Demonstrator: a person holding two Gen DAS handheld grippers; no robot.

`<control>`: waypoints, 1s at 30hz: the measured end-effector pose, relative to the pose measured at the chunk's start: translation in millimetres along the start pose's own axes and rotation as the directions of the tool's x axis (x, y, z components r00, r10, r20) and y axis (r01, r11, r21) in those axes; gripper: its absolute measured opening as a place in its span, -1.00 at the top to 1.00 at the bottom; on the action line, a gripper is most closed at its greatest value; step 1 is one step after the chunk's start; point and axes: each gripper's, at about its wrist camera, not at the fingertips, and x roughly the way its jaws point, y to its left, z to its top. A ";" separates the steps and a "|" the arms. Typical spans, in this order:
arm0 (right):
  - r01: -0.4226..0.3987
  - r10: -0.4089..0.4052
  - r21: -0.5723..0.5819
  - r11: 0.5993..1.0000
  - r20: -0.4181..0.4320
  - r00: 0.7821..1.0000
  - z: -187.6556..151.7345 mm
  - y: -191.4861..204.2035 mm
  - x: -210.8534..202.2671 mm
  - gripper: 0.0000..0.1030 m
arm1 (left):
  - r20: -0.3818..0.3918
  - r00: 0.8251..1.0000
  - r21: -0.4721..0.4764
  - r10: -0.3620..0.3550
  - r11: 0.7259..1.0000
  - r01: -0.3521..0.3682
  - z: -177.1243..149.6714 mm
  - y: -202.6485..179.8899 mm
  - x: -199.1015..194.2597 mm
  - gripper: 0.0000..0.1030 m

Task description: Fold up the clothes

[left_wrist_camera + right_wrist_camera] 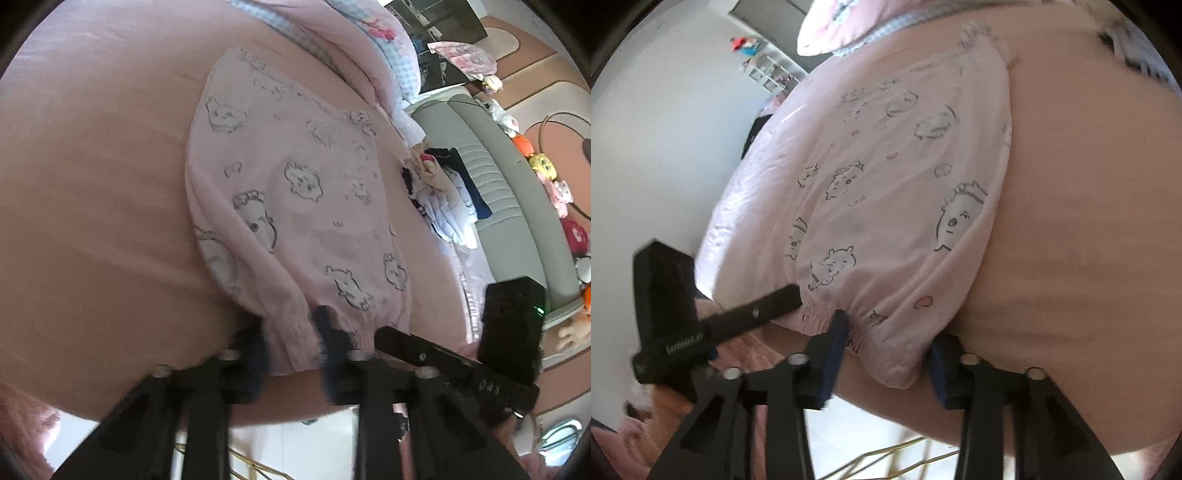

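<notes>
Bed [92, 184] fills most of both views, covered in a plain salmon-pink sheet. Far side of the left wrist view: pink-and-check bedding [369, 48], then a grey padded bench [491, 177] with a row of plush toys [554, 177] along it.

Pink pajama garment [295, 192], printed with cartoon animals, lies flat on the bed near its front edge; gathered elastic waistband [295, 332] hangs at the edge, nearest the cameras. A small heap of other clothes [443, 192], dark and white, sits on the bed just beyond it toward the bench.

Left gripper [291, 332]: jaws narrow, waistband bunched between the fingers, pads pressing on the fabric. Right gripper [890, 332]: jaws a bit wider, also pinching the waistband, a fold of fabric drooping between the fingers. Each gripper shows in the other's view, just beside it on the same band.
</notes>
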 end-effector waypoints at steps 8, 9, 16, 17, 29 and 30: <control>0.024 -0.008 -0.108 0.994 0.145 0.989 -1.0 21.1 -33.7 0.65 | 0.121 0.990 0.171 0.072 0.981 -0.092 -8.1 -42.9 -33.4 0.71; 0.046 -0.018 -0.151 0.987 0.185 0.983 -0.7 29.2 -42.9 0.66 | 0.133 0.989 0.186 0.063 0.979 -0.088 -8.7 -49.2 -38.1 0.71; 0.017 0.028 -0.176 0.984 0.248 0.968 -5.2 33.6 -66.8 0.66 | 0.116 0.993 0.189 0.012 0.981 -0.033 -14.8 -58.4 -50.8 0.70; 0.018 0.025 -0.178 0.984 0.239 0.971 -8.9 34.3 -65.3 0.66 | 0.110 0.994 0.189 0.013 0.981 -0.034 -17.3 -58.5 -52.8 0.71; 0.002 0.014 -0.129 0.992 0.126 0.992 -35.1 34.9 -52.9 0.66 | -0.013 1.000 0.110 0.006 0.994 -0.004 -40.4 -39.6 -52.0 0.71; 0.005 0.009 -0.119 0.993 0.118 0.993 -33.6 33.1 -49.9 0.66 | -0.018 1.000 0.105 0.003 0.994 -0.001 -39.5 -38.7 -50.7 0.70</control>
